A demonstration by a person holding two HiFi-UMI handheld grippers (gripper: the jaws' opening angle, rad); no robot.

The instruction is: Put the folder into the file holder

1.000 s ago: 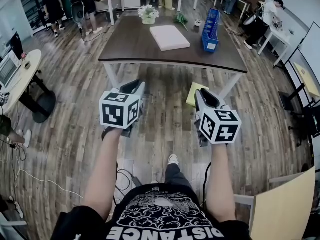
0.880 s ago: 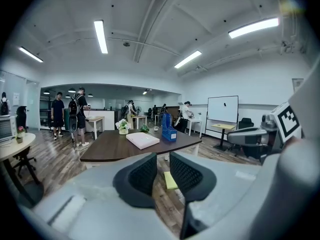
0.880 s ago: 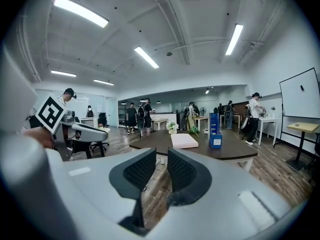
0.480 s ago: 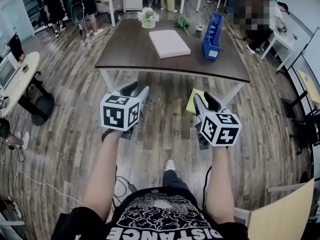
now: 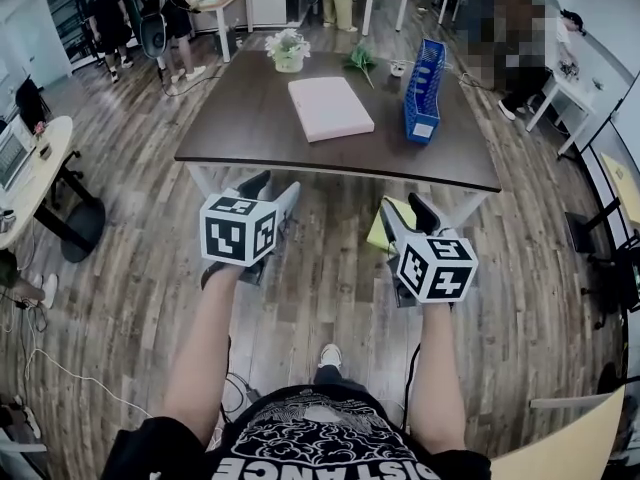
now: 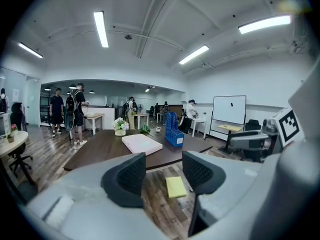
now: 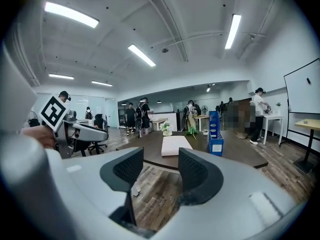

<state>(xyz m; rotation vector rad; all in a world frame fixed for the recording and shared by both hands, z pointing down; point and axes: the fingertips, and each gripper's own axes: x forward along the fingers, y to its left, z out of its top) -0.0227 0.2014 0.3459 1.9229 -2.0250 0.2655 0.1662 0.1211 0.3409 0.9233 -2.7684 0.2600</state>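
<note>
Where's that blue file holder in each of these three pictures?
Head view: file holder on the table, upper right of centre.
Left gripper view: file holder near the middle, just above the jaws.
Right gripper view: file holder right of centre, above the jaws.
Shared landmark: the pink folder, lying just left of it everywhere.

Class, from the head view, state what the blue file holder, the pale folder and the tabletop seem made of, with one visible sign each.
File holder: probably moulded plastic; uniform blue, slotted side.
Folder: plastic or card, cannot tell; pale, smooth, flat.
Tabletop: wood or laminate; dark brown, matte, even.
</note>
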